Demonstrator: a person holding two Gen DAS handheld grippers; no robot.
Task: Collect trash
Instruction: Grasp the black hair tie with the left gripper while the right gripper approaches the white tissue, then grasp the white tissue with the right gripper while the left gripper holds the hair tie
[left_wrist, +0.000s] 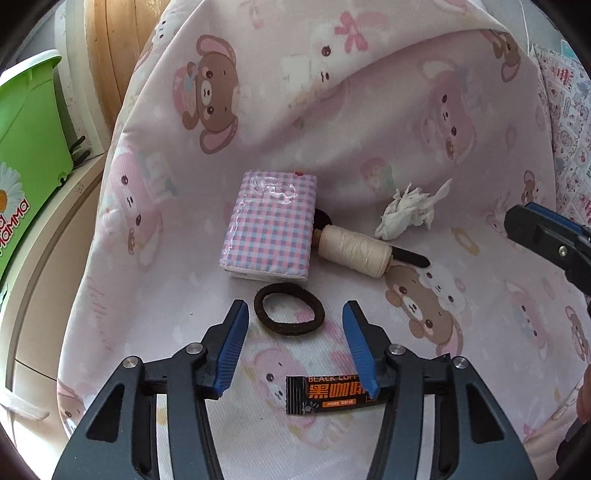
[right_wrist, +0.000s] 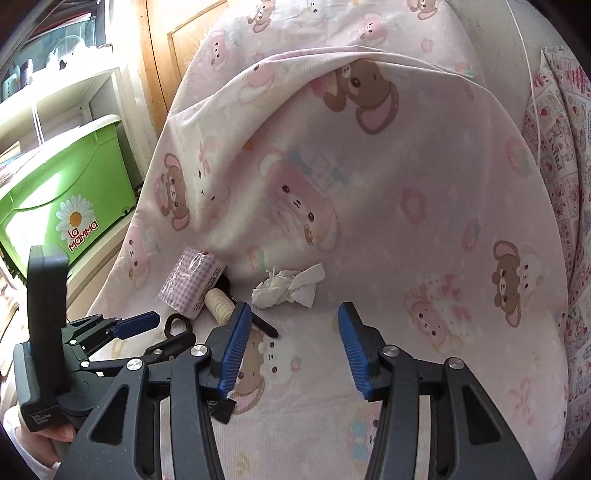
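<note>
A black coffee sachet (left_wrist: 321, 397) with orange print lies on the pink bear-print cloth (left_wrist: 369, 129), low between the fingers of my left gripper (left_wrist: 295, 308); its right end is hidden behind the right finger. That gripper is open and grips nothing. A dark hair tie (left_wrist: 291, 329) lies just past its fingertips. A crumpled white tissue (left_wrist: 410, 212) (right_wrist: 286, 286) sits further back, just ahead of my right gripper (right_wrist: 294, 308), which is open with nothing between its pads. One fingertip (left_wrist: 535, 225) of the right gripper shows at the right edge of the left wrist view.
A pink plaid tissue pack (left_wrist: 271, 229) (right_wrist: 192, 280), a cream thread spool (left_wrist: 354, 251) (right_wrist: 219, 304) and a thin black stick (left_wrist: 410, 258) lie mid-cloth. A green bin (left_wrist: 26, 140) (right_wrist: 70, 192) stands on a shelf at left. Patterned fabric (right_wrist: 561, 166) rises at right.
</note>
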